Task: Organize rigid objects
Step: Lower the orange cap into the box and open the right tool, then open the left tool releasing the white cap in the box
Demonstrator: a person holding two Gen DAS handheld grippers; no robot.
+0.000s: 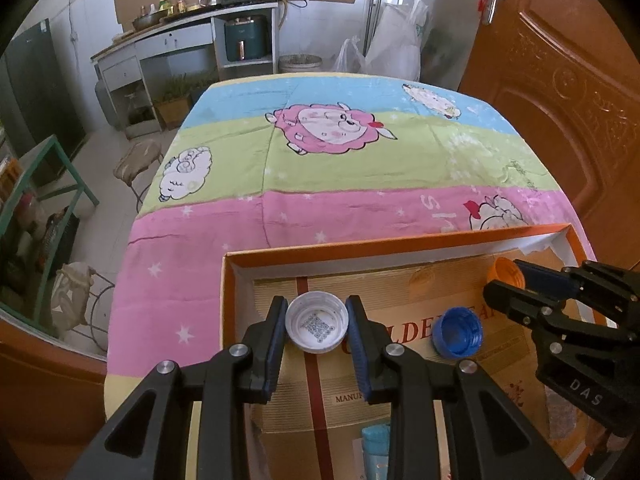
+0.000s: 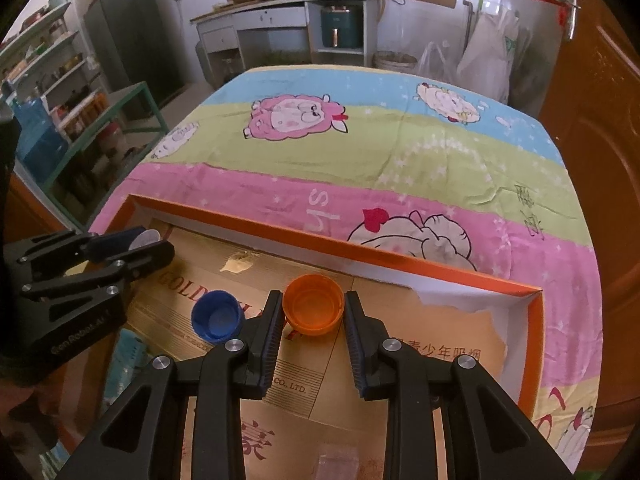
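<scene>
My left gripper (image 1: 317, 322) is shut on a white bottle cap (image 1: 317, 326), open side up, held over the left part of an orange-rimmed cardboard tray (image 1: 360, 246). My right gripper (image 2: 313, 312) is shut on an orange bottle cap (image 2: 313, 304), also open side up, over the right part of the same tray (image 2: 320, 246). A blue cap (image 1: 457, 331) lies on the tray floor between the two grippers, and shows in the right wrist view as the blue cap (image 2: 217, 314). The right gripper (image 1: 508, 280) appears at the right of the left wrist view, the left gripper (image 2: 148, 242) at the left of the right wrist view.
The tray rests on a table under a pink, green and blue cartoon sheep cloth (image 1: 340, 168). A brown door (image 1: 560, 100) stands at the right. Stools (image 1: 136, 160) and a green frame (image 1: 60, 168) stand on the floor at the left. Kitchen counter (image 2: 280, 12) stands at the back.
</scene>
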